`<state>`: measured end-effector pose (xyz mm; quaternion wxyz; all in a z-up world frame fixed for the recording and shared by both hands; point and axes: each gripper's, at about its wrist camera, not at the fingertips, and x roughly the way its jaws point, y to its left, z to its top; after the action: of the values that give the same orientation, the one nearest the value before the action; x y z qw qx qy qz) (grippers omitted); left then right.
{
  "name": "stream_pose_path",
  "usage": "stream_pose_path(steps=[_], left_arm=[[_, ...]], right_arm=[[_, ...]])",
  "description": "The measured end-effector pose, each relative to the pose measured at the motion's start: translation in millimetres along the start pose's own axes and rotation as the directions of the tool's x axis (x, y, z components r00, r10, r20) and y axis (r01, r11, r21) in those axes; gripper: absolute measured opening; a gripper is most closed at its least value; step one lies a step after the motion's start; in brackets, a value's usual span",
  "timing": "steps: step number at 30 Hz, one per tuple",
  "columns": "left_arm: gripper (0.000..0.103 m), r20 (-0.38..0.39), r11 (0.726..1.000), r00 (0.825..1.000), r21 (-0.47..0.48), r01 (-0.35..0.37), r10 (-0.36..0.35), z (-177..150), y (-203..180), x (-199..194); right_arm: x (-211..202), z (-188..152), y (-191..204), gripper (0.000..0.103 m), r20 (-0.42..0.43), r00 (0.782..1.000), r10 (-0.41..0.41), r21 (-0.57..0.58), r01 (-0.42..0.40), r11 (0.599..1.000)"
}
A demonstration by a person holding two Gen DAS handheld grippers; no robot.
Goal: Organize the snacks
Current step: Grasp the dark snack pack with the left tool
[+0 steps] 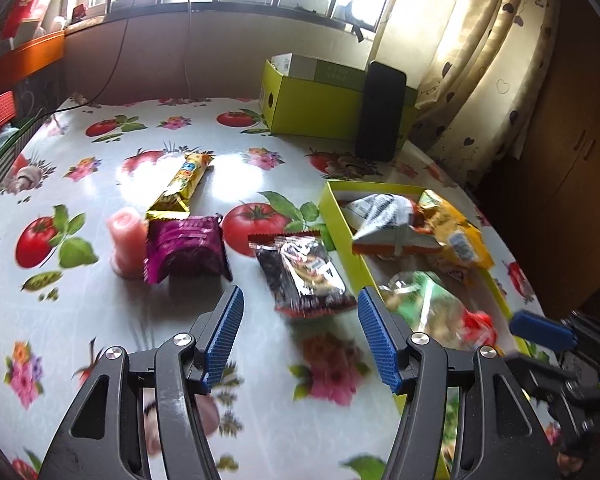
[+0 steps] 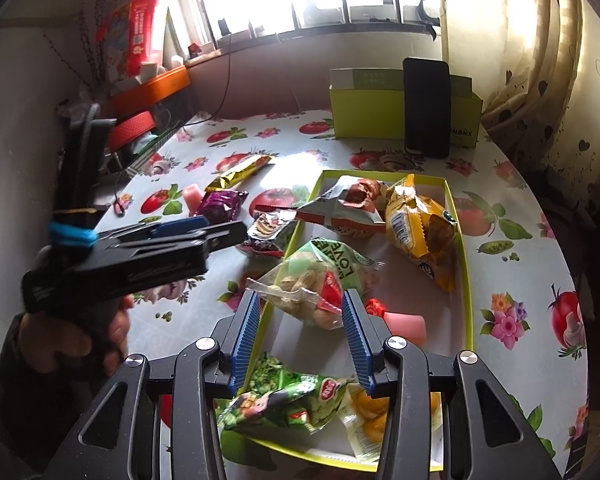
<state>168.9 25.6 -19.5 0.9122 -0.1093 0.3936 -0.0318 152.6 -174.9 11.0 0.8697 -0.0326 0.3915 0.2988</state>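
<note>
Left hand-held gripper (image 1: 300, 344) hangs over the desk (image 1: 100, 320), blue fingers wide apart, nothing between them. Just ahead lies the dark snack packet (image 1: 304, 276), flat on the desk beside the yellow-green tray (image 1: 342, 232), its long axis running from the near fingers away toward the window; its print is blurred and unreadable. Further left sit the purple packet (image 1: 186, 248), a pink roll (image 1: 126, 236) whose base is smeared, and a gold bar (image 1: 184, 182) with its long axis angled up and to the right.

From the right wrist view, the right hand-held gripper (image 2: 300, 336) hovers above the tray (image 2: 466, 280), fingers apart around empty air; the clear nut bag (image 2: 312, 284) lies beyond them, tilted diagonally, not pinched. A green packet (image 2: 284, 400) is partly hidden behind the fingers, and the tray's near edge is cut off by the gripper body. White-orange (image 2: 340, 208) and yellow (image 2: 416, 228) bags lie at the far end.
</note>
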Motion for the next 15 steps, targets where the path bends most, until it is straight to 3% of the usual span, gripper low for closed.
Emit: stream_pose_path(steps=[10,15], left_arm=[[0.060,-0.072,0.999,0.997,0.037,0.007,-0.004,15,-8,45],[0.060,-0.124,0.997,0.992,0.070,-0.023,0.032,9,-11,60]], right_arm=[[10,3,-15,0.041,-0.009,1.000,0.000,0.021,0.000,1.000],[12,4,-15,0.041,-0.009,1.000,0.007,0.015,-0.007,1.000]])
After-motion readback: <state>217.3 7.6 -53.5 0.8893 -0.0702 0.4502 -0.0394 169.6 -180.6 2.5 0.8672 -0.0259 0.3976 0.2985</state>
